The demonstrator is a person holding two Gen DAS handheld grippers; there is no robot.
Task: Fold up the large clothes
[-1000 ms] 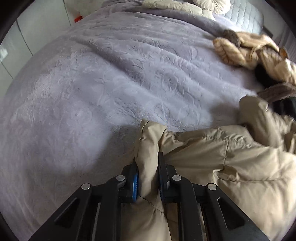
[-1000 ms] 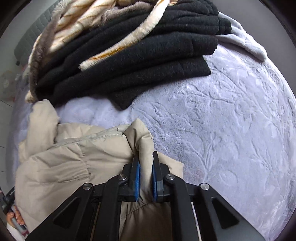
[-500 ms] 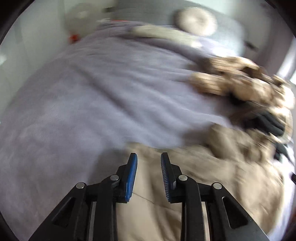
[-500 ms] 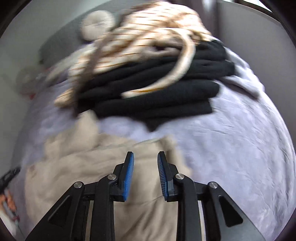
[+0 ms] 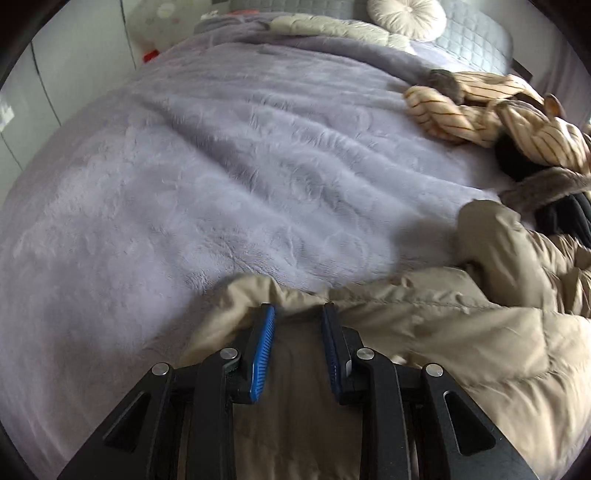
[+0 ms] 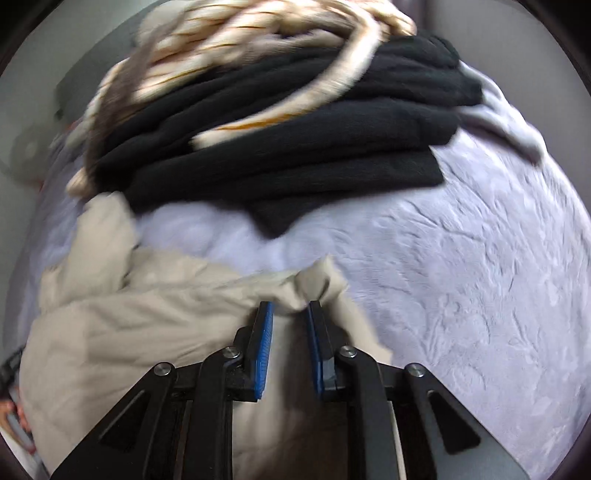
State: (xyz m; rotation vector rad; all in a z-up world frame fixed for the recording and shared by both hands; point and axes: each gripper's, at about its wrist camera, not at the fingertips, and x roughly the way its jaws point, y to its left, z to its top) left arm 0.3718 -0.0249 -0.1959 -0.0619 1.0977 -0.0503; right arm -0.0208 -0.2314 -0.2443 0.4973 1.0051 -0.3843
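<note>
A beige puffer coat (image 5: pixel 461 332) lies on a lavender plush bedspread (image 5: pixel 221 184), its far edge just past both grippers. My left gripper (image 5: pixel 298 312) is open over the coat's left part, blue pads apart, holding nothing. My right gripper (image 6: pixel 290 308) is open over the coat (image 6: pixel 129 325); a bunched corner of fabric (image 6: pixel 317 284) sits just beyond its tips. A sleeve (image 5: pixel 491 240) rises at the right in the left wrist view.
A stack of folded black clothes (image 6: pixel 295 147) topped by a cream striped garment (image 6: pixel 240 55) lies beyond the coat; the striped garment also shows in the left wrist view (image 5: pixel 498 114). A round cushion (image 5: pixel 406 16) and headboard are at the far end. White wall panels stand at left.
Both grippers, shut on the coat's edge a second ago, have opened and let it go. The coat's edge has dropped flat onto the bedspread. Both cameras have shifted slightly.
</note>
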